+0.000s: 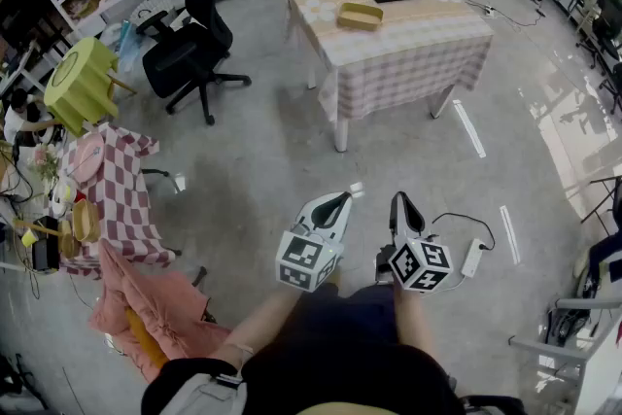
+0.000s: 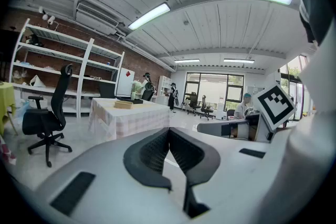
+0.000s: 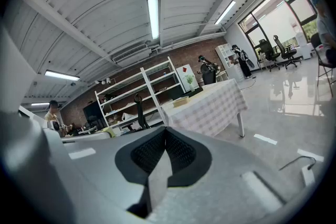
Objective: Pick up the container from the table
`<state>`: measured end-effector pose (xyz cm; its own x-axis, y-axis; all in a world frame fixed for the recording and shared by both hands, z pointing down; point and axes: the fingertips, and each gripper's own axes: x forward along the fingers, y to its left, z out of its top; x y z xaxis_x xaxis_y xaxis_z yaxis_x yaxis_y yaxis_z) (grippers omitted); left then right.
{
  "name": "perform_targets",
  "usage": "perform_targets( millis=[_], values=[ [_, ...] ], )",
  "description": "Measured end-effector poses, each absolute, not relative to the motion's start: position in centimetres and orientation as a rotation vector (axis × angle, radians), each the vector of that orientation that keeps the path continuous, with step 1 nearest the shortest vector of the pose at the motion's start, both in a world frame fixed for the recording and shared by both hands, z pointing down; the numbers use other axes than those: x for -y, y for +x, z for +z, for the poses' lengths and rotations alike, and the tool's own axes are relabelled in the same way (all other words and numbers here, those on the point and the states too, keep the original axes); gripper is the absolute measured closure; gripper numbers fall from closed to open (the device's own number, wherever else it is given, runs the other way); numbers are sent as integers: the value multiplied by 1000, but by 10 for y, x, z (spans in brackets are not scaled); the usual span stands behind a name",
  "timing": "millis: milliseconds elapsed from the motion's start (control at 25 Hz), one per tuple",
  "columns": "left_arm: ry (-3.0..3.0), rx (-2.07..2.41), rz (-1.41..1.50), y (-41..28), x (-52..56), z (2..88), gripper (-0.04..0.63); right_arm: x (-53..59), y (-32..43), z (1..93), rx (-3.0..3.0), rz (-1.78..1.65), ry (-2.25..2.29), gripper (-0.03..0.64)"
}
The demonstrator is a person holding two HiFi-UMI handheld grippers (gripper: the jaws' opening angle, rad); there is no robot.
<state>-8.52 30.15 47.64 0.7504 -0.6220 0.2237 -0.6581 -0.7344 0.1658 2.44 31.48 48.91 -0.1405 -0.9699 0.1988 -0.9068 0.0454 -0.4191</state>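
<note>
Left gripper [image 1: 345,196], right gripper [image 1: 398,198]: white shells, black fingers [image 2: 149,155], marker cubes [image 1: 307,258]; top [image 1: 340,345] perhaps navy.

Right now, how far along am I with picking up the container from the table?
Nothing looks done yet: the tan container sits on the checked table, across the floor. In hand: nothing; the left gripper and right gripper are shut and empty. Left: walk over, open, grasp, lift.

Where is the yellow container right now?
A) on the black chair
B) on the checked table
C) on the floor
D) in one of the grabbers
B: the container lies on the table, far ahead of the left gripper and right gripper, both shut and empty.
</note>
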Motion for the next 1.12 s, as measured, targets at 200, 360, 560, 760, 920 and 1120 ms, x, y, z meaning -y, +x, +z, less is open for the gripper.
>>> perform_targets(
  millis=[200, 360, 560, 760, 920, 1120],
  values=[
    [2726, 994, 219, -89, -300, 478, 586, -314, 16, 492, -2168, -692, -1971, 612],
    [2733, 984, 204, -94, -300, 478, 586, -315, 15, 486, -2140, -644, -2002, 612],
    [2737, 952, 209, -98, -309, 478, 586, -320, 12, 485, -2091, -647, -2033, 612],
    [2730, 967, 208, -104, -304, 477, 586, -312, -3, 480, -2140, -635, -1978, 612],
    [2725, 993, 200, -105, -294, 474, 586, -302, -1, 475, -2142, -624, -1954, 612],
    [2719, 1005, 215, -102, -276, 477, 586, -284, 0, 480, -2147, -653, -1935, 612]
  ],
)
